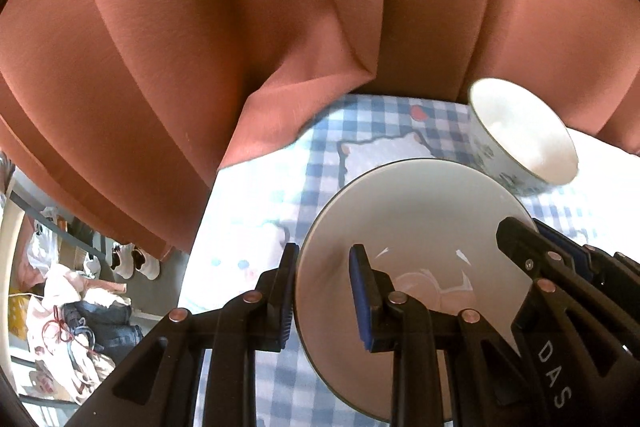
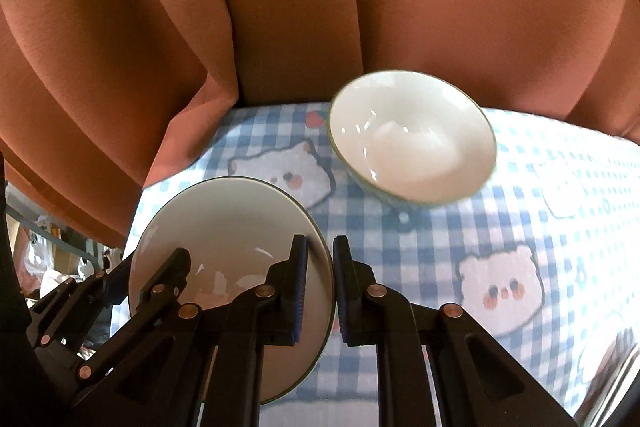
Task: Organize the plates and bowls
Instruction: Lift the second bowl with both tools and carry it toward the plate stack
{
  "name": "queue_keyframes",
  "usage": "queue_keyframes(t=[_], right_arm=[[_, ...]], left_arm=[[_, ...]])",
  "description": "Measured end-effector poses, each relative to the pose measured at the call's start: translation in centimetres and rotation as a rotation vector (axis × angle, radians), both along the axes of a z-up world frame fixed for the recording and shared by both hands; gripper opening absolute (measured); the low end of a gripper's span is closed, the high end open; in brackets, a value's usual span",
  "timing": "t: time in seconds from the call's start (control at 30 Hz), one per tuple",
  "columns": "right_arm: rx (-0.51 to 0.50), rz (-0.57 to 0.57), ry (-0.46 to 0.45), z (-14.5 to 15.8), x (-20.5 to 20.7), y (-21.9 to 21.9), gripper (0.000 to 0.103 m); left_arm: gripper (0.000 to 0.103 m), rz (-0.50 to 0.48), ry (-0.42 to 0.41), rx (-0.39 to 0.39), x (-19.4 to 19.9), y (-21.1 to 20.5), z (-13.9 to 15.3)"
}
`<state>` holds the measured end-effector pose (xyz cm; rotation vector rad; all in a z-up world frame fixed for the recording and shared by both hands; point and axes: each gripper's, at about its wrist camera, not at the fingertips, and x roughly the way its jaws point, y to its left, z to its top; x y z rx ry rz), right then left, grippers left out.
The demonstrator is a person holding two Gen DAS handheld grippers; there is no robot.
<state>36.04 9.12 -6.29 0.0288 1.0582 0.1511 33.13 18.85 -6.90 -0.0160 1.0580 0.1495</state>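
My left gripper (image 1: 324, 291) is clamped on the left rim of the plate (image 1: 420, 227), 1 finger outside the rim and 1 inside. My right gripper (image 2: 320, 287) is clamped on the opposite rim of that plate (image 2: 224, 227). The plate hangs tilted between my 2 grippers, above the checked tablecloth (image 2: 460, 227). The bowl (image 2: 412, 139) lies ahead and to the right of my right gripper, near the rust curtain (image 2: 400, 7).

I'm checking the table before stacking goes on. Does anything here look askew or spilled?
Yes: the white bowl beyond the plate seems tipped, its opening facing sideways toward the cameras instead of up. No spill or damage shows on the checked tablecloth.
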Motion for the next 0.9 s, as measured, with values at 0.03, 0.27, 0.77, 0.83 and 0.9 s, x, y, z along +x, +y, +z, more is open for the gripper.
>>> queue_keyframes(t=[0.03, 0.27, 0.77, 0.83, 0.9], right_arm=[[-0.001, -0.003, 0.0, 0.1, -0.5, -0.1, 0.017], [-0.004, -0.028, -0.012, 2.0, -4.4, -1.6, 0.017], [-0.019, -0.128, -0.084, 7.3, -13.3, -4.0, 0.017], [-0.022, -0.14, -0.079, 7.6, -14.4, -4.4, 0.017], [-0.029, -0.149, -0.076, 7.8, -15.6, -4.8, 0.017]], left_arm=[[0.024, -0.003, 0.0, -0.002, -0.6, -0.2, 0.2], [0.024, -0.022, -0.02, -0.012, -3.7, -0.6, 1.8], [0.024, -0.112, -0.085, -0.045, -10.9, -2.8, 6.1], [0.024, -0.122, -0.081, -0.05, -11.8, -3.1, 6.3], [0.024, -0.128, -0.078, -0.058, -12.7, -3.5, 6.3]])
